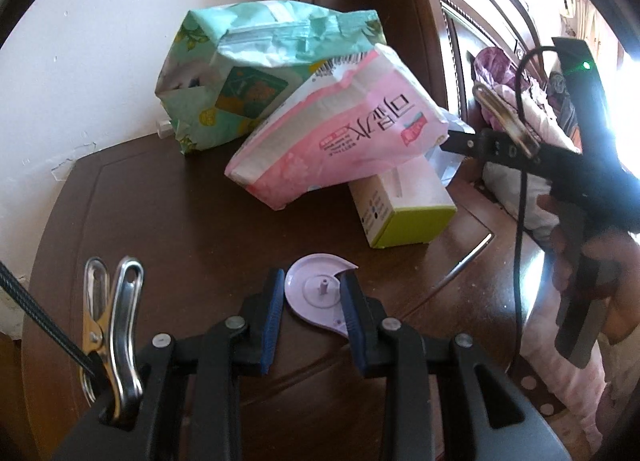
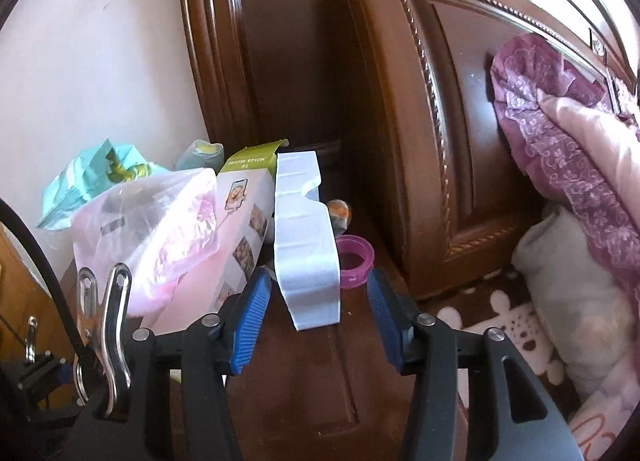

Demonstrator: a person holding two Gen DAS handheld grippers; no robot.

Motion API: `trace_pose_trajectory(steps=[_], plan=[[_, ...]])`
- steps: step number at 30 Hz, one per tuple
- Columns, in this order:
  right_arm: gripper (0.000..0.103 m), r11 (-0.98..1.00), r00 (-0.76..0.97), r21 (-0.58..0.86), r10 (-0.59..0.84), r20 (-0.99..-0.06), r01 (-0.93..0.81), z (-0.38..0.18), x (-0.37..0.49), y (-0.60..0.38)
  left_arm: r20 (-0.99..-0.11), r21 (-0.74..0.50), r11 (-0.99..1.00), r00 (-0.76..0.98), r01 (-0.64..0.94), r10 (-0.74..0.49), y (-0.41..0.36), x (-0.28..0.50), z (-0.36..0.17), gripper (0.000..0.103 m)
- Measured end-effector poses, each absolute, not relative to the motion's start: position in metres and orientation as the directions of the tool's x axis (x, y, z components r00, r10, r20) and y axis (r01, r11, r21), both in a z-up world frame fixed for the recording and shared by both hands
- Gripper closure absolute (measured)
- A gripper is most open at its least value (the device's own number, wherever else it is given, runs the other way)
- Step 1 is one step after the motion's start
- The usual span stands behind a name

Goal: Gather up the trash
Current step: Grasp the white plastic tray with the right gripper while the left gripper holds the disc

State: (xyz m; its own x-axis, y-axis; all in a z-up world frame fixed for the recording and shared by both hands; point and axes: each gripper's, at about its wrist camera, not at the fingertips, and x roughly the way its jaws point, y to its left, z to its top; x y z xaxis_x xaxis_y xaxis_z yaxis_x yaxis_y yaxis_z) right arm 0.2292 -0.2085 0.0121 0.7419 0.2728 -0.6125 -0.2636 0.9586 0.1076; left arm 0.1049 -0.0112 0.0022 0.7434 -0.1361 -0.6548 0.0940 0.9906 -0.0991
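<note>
My left gripper [image 1: 312, 297] brackets the broken lilac disc [image 1: 316, 293] on the dark table [image 1: 160, 213] — jaws parted, nothing gripped. My right gripper [image 2: 320, 317], also unclenched, faces the white plastic insert [image 2: 306, 237], long axis running away from me.

Glossy dark wood nightstand top [image 1: 168, 221], crinkled shiny plastic green pack [image 1: 240, 73] and pink pack [image 1: 340, 141], smooth matt cardboard box [image 1: 404, 217], smooth lilac plastic disc [image 1: 316, 289], polished metal clip [image 1: 116, 325], white moulded plastic insert [image 2: 306, 241], lacy purple cloth [image 2: 560, 149]
</note>
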Motion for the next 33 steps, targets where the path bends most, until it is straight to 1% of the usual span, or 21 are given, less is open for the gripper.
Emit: trace_pose_trajectory(steps=[1,3,4,5,14,25,33], plan=[[0.052,0.957,0.739,0.117,0.281,-0.612,-0.267,0.012,0.230,-0.209,-0.654,-0.098,0.991,0.744,0.095,-0.136,-0.011,0.104,0.002,0.073],[0.057,0.954,0.743,0.123,0.290,-0.604,-0.273,0.013,0.233,-0.208,-0.653,-0.101,0.990,0.744,0.097,-0.139,-0.011,0.104,0.002,0.073],[0.067,0.955,0.745,0.116,0.285,-0.602,-0.272,0.013,0.234,-0.207,-0.653,-0.106,0.990,0.743,0.098,-0.143,-0.010,0.104,0.002,0.073],[0.074,0.956,0.747,0.111,0.281,-0.603,-0.270,0.012,0.235,-0.206,-0.654,-0.110,0.989,0.742,0.100,-0.148,-0.009,0.105,0.002,0.073],[0.074,0.949,0.780,0.187,0.314,-0.541,-0.253,0.016,0.219,-0.228,-0.656,-0.183,0.978,0.728,0.105,-0.201,0.003,0.107,0.008,0.073],[0.074,0.940,0.782,0.217,0.341,-0.522,-0.265,0.018,0.180,-0.243,-0.628,-0.187,0.977,0.752,0.106,-0.202,0.007,0.094,0.022,0.073],[0.074,0.929,0.797,0.244,0.365,-0.482,-0.278,0.027,0.137,-0.252,-0.609,-0.190,0.973,0.761,0.134,-0.224,0.001,0.077,0.034,0.073]])
